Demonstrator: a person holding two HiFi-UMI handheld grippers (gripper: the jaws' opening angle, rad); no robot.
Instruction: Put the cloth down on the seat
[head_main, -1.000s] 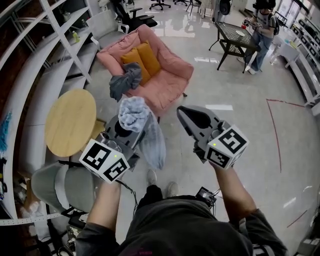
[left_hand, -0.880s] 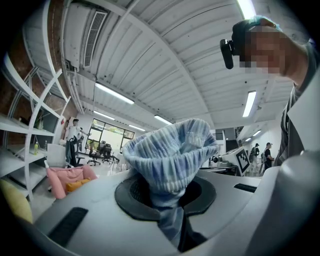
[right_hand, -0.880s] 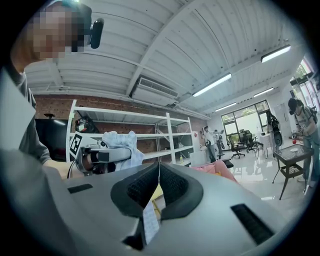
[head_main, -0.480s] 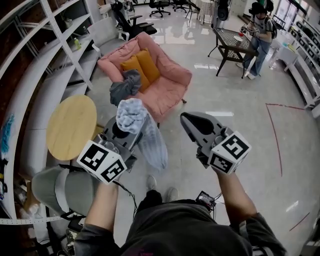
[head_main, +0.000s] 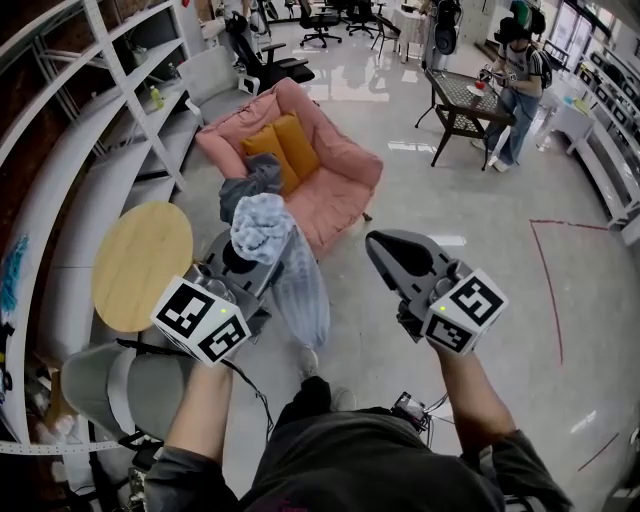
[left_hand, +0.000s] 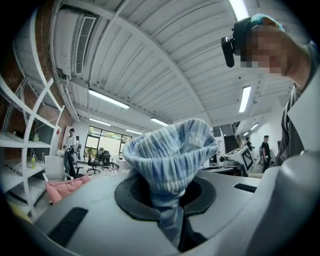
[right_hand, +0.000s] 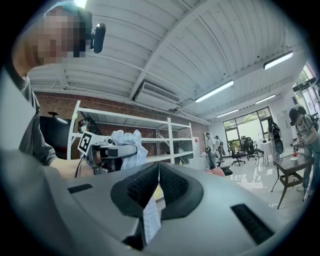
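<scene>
A light blue striped cloth (head_main: 263, 226) bunches above my left gripper (head_main: 250, 256), and its loose end hangs down toward the floor (head_main: 303, 298). In the left gripper view the jaws (left_hand: 170, 202) are shut on the cloth (left_hand: 170, 155). My right gripper (head_main: 384, 246) is level with the left one, about a hand's width to its right, shut and holding nothing (right_hand: 158, 172). A pink armchair (head_main: 330, 175) with an orange cushion (head_main: 285, 147) stands ahead on the floor. Both grippers are short of its seat.
A dark grey garment (head_main: 250, 180) lies over the armchair's left arm. A round wooden table (head_main: 140, 262) and a grey chair (head_main: 115, 385) stand at my left beside white shelving (head_main: 110, 60). A person (head_main: 515, 80) stands by a black table (head_main: 460, 75) far right.
The armchair has slid slightly lower in the head view and the person's feet have shifted. The cloth stays in the left gripper; the right gripper has drifted a little right.
</scene>
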